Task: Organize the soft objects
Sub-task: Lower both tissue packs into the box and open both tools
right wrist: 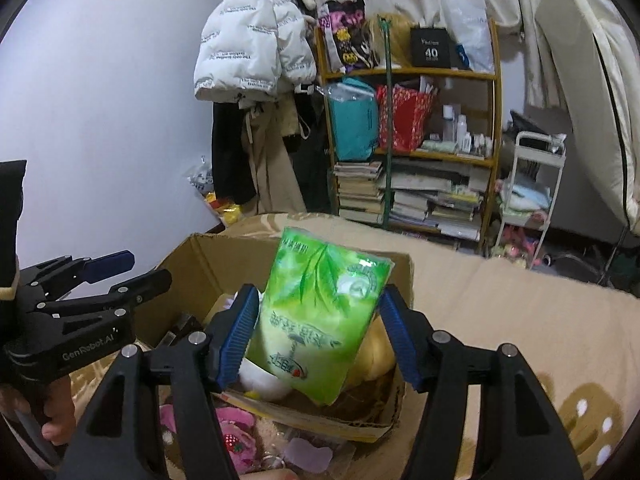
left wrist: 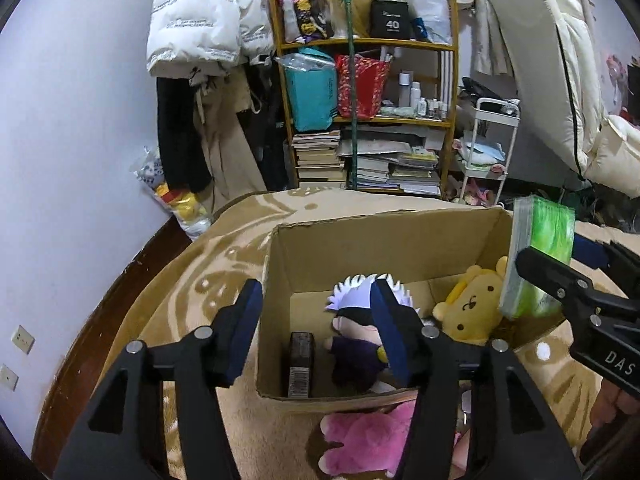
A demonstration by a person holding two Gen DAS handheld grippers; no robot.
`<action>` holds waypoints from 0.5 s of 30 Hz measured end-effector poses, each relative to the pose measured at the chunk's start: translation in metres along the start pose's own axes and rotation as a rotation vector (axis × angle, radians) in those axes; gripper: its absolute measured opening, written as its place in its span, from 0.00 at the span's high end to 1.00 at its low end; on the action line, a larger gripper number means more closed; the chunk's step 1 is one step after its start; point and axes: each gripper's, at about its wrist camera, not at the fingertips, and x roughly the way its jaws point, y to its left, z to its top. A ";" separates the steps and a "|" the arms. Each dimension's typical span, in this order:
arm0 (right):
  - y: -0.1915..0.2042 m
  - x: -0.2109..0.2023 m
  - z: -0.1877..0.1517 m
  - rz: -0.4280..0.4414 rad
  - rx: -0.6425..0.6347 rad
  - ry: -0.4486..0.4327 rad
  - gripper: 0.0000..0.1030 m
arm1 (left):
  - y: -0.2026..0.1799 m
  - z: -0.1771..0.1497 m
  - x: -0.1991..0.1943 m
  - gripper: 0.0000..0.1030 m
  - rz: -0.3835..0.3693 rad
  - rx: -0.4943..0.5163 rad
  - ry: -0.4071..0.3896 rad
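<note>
An open cardboard box (left wrist: 276,248) stands on a beige patterned blanket (left wrist: 192,280). In it lie a white-haired doll in dark clothes (left wrist: 352,320), a yellow plush (left wrist: 472,304) and a small dark packet (left wrist: 301,364). My left gripper (left wrist: 316,284) is open over the box's near left part, with nothing between its pads. Over the box's right side, a green tissue pack (right wrist: 320,312) stands tilted between the pads of my right gripper (right wrist: 319,292). The left pad is at the pack's edge, a gap shows beside the right pad, and the jaws stand open.
A pink plush (left wrist: 360,436) and other small soft things lie on the blanket in front of the box. Behind the bed stand a crowded wooden shelf (left wrist: 360,120), hanging coats (left wrist: 200,20), a white cart (left wrist: 492,152) and a leaning mattress (left wrist: 560,60).
</note>
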 end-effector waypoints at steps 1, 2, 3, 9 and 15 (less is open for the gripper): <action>-0.001 0.000 -0.001 0.001 0.002 0.001 0.31 | 0.002 0.000 0.000 0.45 -0.001 -0.005 0.002; 0.000 -0.001 -0.001 0.002 0.003 0.000 0.27 | 0.004 0.000 0.000 0.44 -0.004 -0.011 0.006; 0.000 -0.002 -0.001 0.005 0.005 -0.002 0.20 | 0.006 0.000 0.000 0.41 -0.005 -0.018 0.012; 0.004 -0.018 0.003 0.012 0.000 -0.029 0.11 | 0.016 -0.002 -0.011 0.16 0.003 -0.048 0.007; 0.013 -0.040 0.002 0.001 -0.016 -0.046 0.05 | 0.021 -0.004 -0.022 0.09 0.029 -0.060 0.034</action>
